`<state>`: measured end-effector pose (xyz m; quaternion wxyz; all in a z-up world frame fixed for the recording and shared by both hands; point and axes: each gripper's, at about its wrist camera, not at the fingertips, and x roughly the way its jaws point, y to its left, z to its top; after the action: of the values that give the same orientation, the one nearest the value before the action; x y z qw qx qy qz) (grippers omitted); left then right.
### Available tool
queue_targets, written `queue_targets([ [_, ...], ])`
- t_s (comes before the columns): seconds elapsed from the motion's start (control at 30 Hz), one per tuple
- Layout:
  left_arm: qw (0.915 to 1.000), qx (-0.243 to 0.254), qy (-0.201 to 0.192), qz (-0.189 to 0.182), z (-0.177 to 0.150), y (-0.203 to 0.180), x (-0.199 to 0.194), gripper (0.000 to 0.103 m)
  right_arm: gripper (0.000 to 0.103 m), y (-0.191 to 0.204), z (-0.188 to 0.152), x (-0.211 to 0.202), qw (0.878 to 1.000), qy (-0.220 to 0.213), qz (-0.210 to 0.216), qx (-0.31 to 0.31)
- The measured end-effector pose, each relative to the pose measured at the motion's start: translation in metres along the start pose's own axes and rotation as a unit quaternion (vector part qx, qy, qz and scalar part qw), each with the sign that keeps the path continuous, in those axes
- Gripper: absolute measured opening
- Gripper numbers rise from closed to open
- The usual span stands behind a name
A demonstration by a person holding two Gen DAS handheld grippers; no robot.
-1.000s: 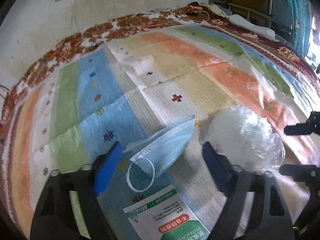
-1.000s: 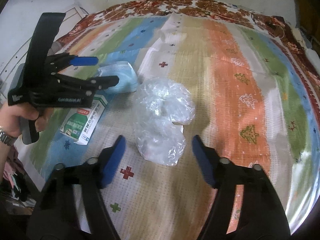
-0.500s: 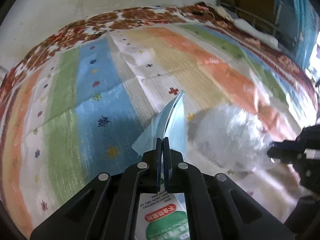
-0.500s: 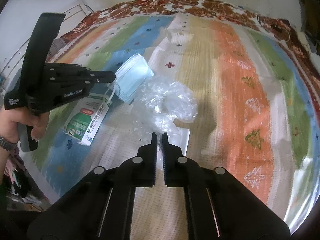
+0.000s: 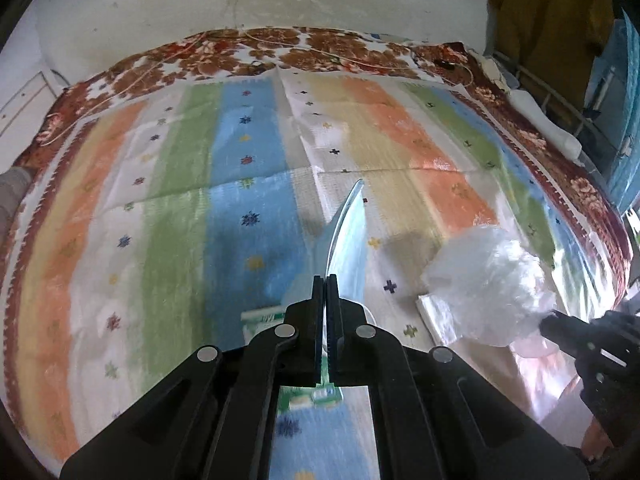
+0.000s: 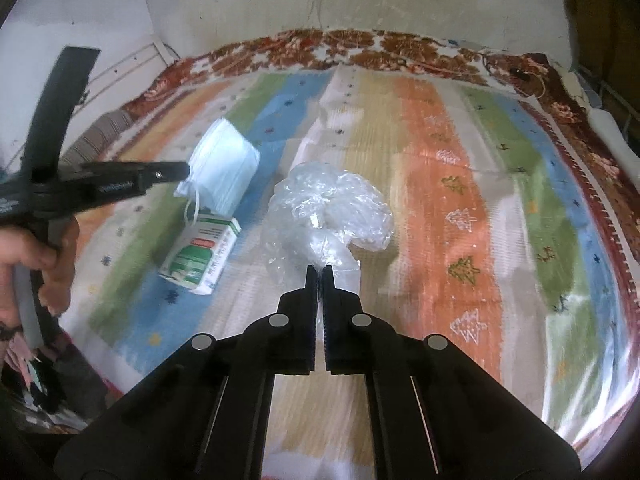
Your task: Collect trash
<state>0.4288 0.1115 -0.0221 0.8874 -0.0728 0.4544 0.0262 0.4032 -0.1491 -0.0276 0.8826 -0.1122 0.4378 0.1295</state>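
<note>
The left tongs (image 5: 325, 280) are pinched tight on a blue face mask (image 5: 347, 240). The mask sticks up from their tips, off the striped cloth (image 5: 180, 208). The right tongs (image 6: 319, 270) are pinched tight on a crumpled clear plastic bag (image 6: 328, 208), holding it by its near edge. A green and white box (image 6: 200, 258) lies flat on the cloth, just beside the bag and below the mask. A hand (image 6: 36, 264) holds the left tongs.

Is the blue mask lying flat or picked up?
Picked up. The left claw is shut on the mask, which hangs off the striped cloth above the box.
</note>
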Motion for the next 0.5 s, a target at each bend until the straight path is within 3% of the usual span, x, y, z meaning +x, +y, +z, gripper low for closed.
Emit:
queue_targets([
  [0.5, 0.995, -0.1, -0.006, 0.006, -0.051, 0.007, -0.061, 0.0, 0.002, 0.029, -0.02, -0.053, 1.0, -0.016, 0.022, -0.009],
])
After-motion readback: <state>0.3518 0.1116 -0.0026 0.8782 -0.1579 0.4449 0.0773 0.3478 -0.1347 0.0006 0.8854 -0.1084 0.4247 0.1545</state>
